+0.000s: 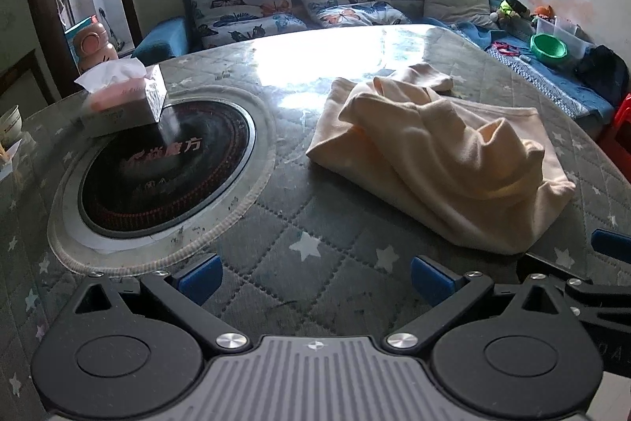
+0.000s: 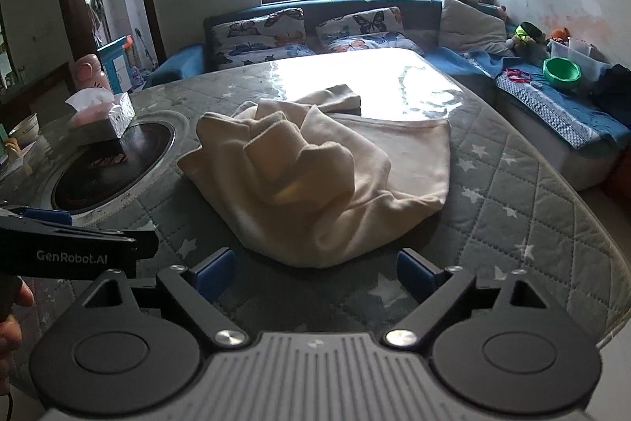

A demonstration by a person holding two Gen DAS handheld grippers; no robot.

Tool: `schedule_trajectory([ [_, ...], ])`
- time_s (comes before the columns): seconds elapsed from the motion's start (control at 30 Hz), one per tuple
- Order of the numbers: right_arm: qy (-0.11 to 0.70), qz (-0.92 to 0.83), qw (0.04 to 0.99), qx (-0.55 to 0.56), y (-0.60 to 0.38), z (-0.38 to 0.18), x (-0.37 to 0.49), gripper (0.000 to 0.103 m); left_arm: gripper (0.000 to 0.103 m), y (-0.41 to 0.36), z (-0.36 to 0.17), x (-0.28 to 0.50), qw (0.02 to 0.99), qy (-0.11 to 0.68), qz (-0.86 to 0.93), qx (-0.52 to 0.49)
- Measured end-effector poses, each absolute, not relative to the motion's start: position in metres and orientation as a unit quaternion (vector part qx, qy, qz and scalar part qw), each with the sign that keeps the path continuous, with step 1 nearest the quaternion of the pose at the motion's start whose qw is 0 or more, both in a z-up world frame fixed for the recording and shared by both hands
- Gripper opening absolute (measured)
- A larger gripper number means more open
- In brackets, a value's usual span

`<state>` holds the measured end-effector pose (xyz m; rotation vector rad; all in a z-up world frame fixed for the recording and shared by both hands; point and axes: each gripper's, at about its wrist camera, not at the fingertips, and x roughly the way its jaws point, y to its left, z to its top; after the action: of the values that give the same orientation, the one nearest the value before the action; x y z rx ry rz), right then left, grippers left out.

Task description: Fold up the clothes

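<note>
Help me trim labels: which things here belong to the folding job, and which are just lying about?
Job: cream garment, left gripper, right gripper.
Lying about: tissue box, cooktop, green bowl, pink bottle.

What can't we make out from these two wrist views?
- Cream garment: bunched folds hide its type and layout, both views.
- Right tool: in the left wrist view only one blue pad shows at the frame edge.
- Left tool: cut off by the left edge in the right wrist view.
- Tissue box: blurred, print unreadable.
- Table: near edge hidden behind tool bodies.
</note>
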<state>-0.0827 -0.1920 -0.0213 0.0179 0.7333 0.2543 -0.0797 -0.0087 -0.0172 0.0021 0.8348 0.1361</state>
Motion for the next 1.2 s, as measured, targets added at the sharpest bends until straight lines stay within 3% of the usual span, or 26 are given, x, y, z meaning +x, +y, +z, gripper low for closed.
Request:
schedule_trajectory([
  [1.2, 0.373, 0.119, 0.92, 0.018, -0.198, -0.032, -0.073, 0.096, 0.103, -0.019, -0.032, -0.07, 0.902, 0.428, 0.061, 0.014],
])
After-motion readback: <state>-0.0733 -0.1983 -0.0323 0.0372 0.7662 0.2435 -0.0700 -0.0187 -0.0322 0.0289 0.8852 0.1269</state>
